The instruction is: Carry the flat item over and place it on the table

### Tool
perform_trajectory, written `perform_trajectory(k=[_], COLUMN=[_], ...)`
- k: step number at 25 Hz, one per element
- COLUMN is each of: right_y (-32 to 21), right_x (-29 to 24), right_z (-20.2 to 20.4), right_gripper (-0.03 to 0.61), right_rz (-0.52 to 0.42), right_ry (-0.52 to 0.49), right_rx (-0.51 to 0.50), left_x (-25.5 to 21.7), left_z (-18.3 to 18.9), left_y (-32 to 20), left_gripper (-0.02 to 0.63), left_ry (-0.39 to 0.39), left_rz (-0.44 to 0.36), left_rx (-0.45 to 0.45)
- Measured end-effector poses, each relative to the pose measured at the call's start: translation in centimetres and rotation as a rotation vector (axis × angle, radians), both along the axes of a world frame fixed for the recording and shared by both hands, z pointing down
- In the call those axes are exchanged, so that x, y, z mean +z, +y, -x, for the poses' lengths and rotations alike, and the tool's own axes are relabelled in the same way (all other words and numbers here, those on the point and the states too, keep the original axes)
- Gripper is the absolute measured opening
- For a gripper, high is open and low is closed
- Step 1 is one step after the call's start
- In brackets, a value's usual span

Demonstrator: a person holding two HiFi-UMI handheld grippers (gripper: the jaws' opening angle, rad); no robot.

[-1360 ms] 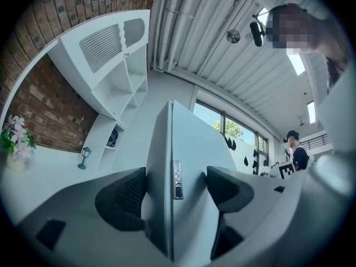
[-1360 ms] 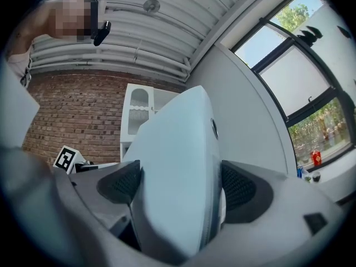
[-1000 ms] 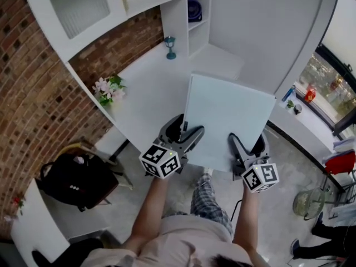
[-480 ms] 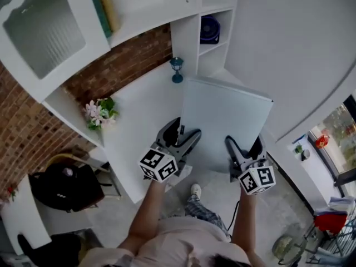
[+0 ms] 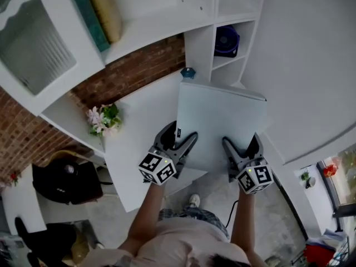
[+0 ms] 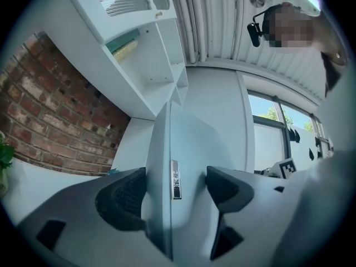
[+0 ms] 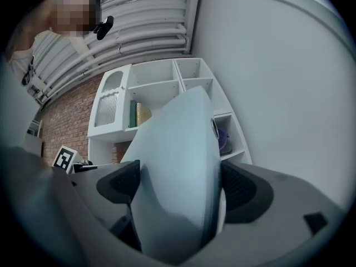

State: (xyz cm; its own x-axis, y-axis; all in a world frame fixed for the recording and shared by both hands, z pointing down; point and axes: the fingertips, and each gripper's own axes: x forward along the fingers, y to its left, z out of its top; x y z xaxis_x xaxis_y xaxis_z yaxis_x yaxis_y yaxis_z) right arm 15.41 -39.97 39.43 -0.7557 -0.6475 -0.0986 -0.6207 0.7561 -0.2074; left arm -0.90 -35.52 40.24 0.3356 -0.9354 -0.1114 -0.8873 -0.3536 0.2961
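Shelving point(image 5: 161, 21): white, against the wall past the far edge of the table; books on an upper left shelf, a dark blue thing in a right-hand cubby.

Table point(image 5: 139, 149): white, set below the shelving and a brick wall, bare over most of its left half. Reached but not yet loaded, so the carry looks nearly over and the setting-down is all left to do.

Flat panel point(image 5: 219, 128): pale grey-blue and thin, held out over the right side of the table. Far edge up near the shelving, near edge out past the table's near edge toward the person. Probably clear of the tabletop, though height is hard to judge from straight above. Needs lowering flat and letting go.

Left gripper point(image 5: 179, 136): clamped on the left part of the panel's near edge, narrowed to the panel's thickness, a dark ribbed pad on each face.

Right gripper point(image 5: 241, 146): clamped likewise on the right part of the same edge, drawn in tight on both faces, nothing else between.

Flowers point(image 5: 103, 119): at the left edge of the table, well apart from the panel.

Teal ornament point(image 5: 188, 72): at the far edge of the table, just behind the panel's far left corner and partly hidden; worth minding during the lowering.
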Motion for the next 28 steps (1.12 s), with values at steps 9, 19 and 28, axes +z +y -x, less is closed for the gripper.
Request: perform_trajectory(k=[9,19,28], right_y=[-3.0,-4.7,-7.1], right_x=[0.7,2.3,6.9], right_z=[5.1,10.2,15.1], right_gripper=[0.460,0.461,0.462], right_rz=[0.036,0.088,0.209], right_ry=[0.004,0.031,0.081], right_rx=[-0.114,-0.210,-0.287], left_x=[0.6,2.2,6.6], left_z=[4.4,8.9,13.1], left_y=[-1.2,-1.3,-2.5], left_gripper=[0.341,0.341,0.341], left_ry=[-0.002,0.025,0.064], left_rz=[0.034,0.074,0.183], left_rx=[-0.118,-0.210,-0.282])
